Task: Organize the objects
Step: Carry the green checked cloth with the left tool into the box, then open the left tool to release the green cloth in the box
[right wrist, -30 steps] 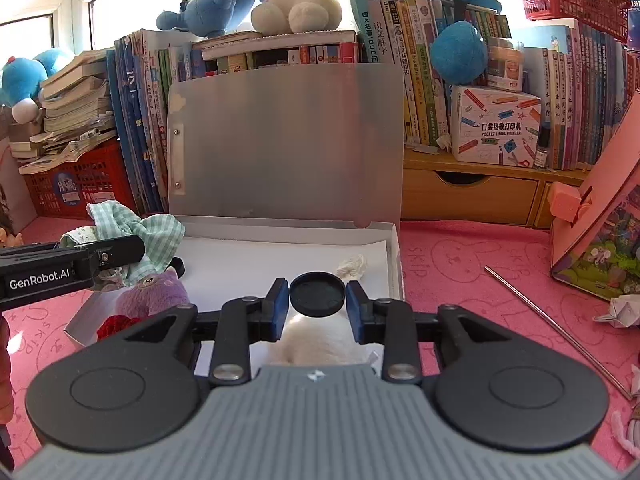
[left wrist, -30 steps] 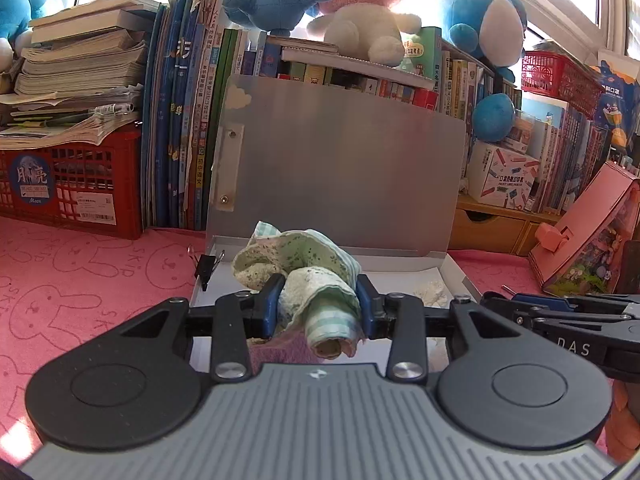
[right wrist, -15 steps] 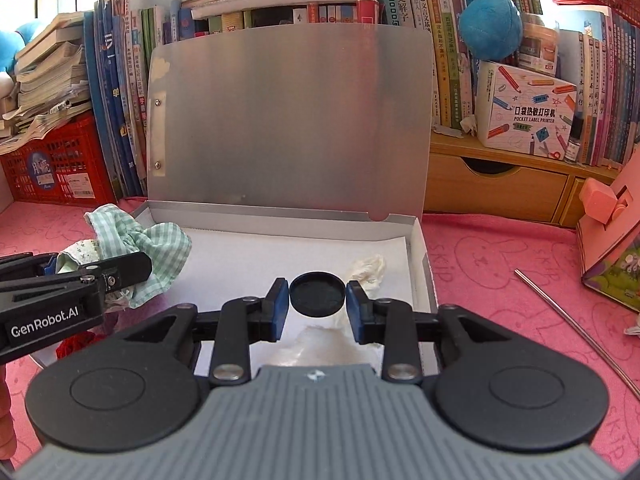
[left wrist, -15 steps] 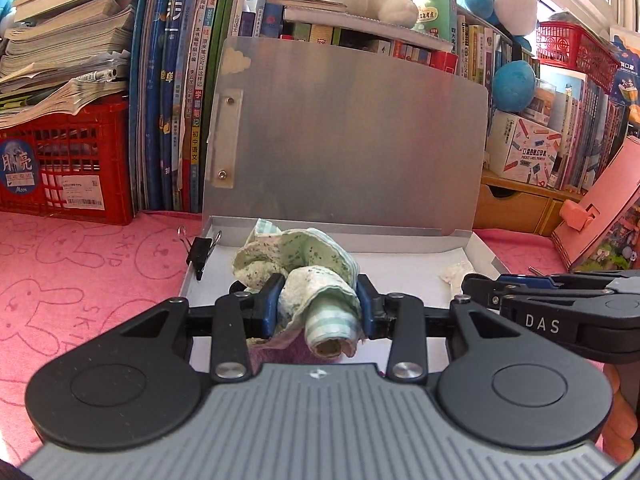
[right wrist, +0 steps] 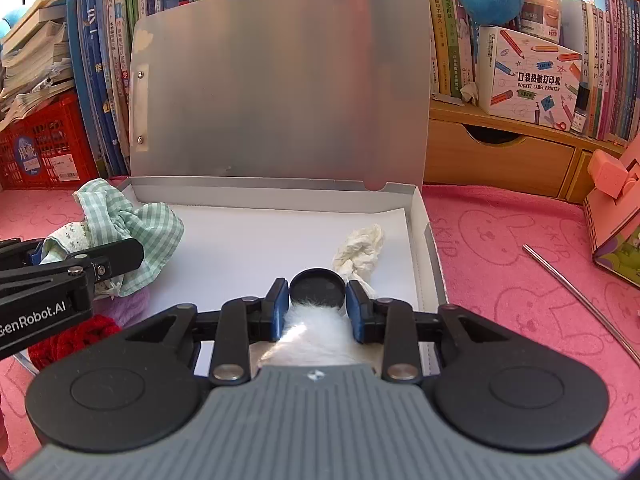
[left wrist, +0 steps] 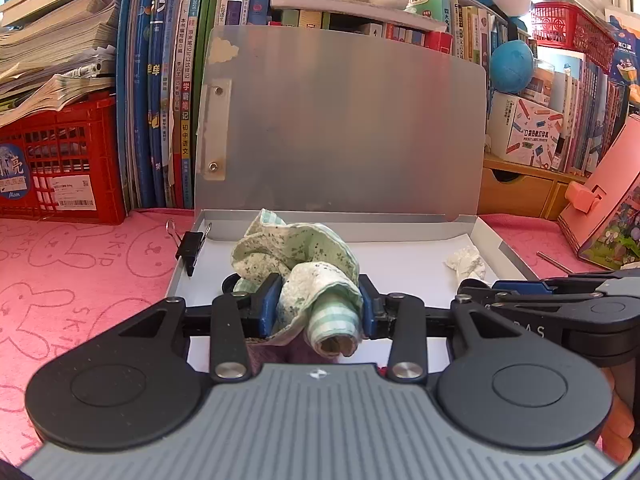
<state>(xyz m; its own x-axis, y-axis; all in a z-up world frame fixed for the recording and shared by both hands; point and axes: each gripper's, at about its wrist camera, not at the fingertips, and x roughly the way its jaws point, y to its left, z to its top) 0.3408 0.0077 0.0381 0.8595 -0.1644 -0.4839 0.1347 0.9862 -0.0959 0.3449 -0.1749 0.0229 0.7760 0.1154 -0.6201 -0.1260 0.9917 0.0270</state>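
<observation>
Left gripper (left wrist: 318, 307) clamped on a bunched green cloth (left wrist: 304, 264), low over the open grey box (right wrist: 434, 256). Right gripper (right wrist: 317, 304) pinching a black disc with white fluff (right wrist: 317, 290) above the box's white floor. Risks: cloth tails draping over the box wall, snagging the binder clip (left wrist: 191, 245), fluff clinging to pads, grippers colliding.

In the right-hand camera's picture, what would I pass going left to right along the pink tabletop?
Red crate → green checked cloth → black round lid in the right tongs → crumpled white tissue → metal rod → pink box.
</observation>
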